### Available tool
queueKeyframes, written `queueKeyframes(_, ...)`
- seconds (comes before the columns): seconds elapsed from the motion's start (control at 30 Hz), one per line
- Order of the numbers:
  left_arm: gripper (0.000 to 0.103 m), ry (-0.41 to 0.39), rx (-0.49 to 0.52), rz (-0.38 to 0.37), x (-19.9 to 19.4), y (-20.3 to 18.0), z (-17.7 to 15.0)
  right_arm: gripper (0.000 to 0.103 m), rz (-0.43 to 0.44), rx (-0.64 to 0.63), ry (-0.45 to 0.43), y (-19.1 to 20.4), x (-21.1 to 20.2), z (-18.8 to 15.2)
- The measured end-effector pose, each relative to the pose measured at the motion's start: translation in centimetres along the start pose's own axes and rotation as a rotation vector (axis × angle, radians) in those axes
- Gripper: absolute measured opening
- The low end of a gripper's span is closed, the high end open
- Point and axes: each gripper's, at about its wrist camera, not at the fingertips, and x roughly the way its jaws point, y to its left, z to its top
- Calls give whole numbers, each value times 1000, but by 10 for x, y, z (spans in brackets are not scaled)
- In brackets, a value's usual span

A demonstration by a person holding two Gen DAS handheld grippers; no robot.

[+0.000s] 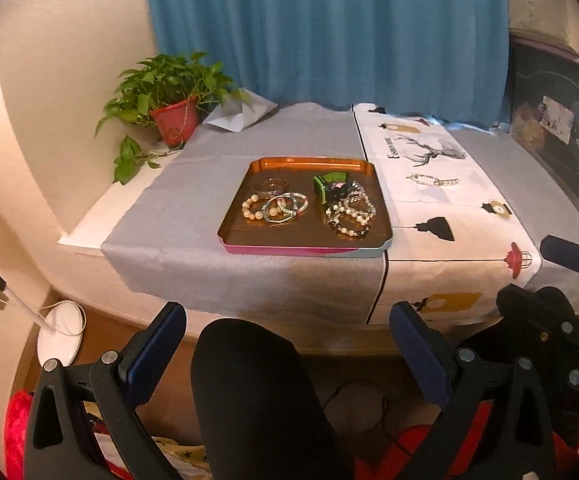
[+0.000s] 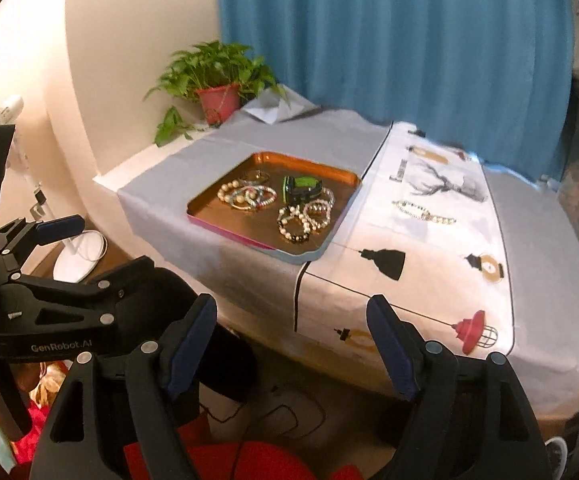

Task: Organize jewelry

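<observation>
- Both grippers sit low, in front of the table's near edge and well short of the jewelry. The left gripper [image 1: 287,324] has its blue-padded fingers spread wide with nothing between them, and the right gripper [image 2: 291,328] is just as wide open and empty.
- The copper-coloured tray [image 1: 245,216] sits on the grey cloth [image 1: 193,216], right up against the edge of the white printed runner [image 1: 441,216].
- In the tray's left half there's a clump of bracelets: a pearl bracelet [image 1: 249,209] touching a few multicolour beaded ones [image 1: 287,208], with a thin silver bangle [image 1: 271,187] just behind them.
- The right half holds a green and black watch [image 1: 329,187] at the back and a tangle of black and white bead bracelets [image 1: 351,214] in front of it. They overlap, so it's hard to say how many are in that pile.
- One lone beaded bracelet [image 1: 433,180] lies stretched out flat on the runner, just below the deer print [image 1: 433,151], apart from the tray.
- A potted plant [image 1: 173,96] in a red pot stands at the far left corner by the wall, with a blue curtain [image 1: 329,32] behind the table.
</observation>
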Motion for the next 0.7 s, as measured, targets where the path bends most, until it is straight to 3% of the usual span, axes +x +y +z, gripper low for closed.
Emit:
queueKeyframes(0.33, 101, -32, 24, 7, -17, -10, 0, 78, 6, 15, -51, -3, -25, -2)
queueKeyframes(0.7, 101, 5, 46, 11, -2, -18, 3, 78, 10, 42, -18, -18, -12, -5)
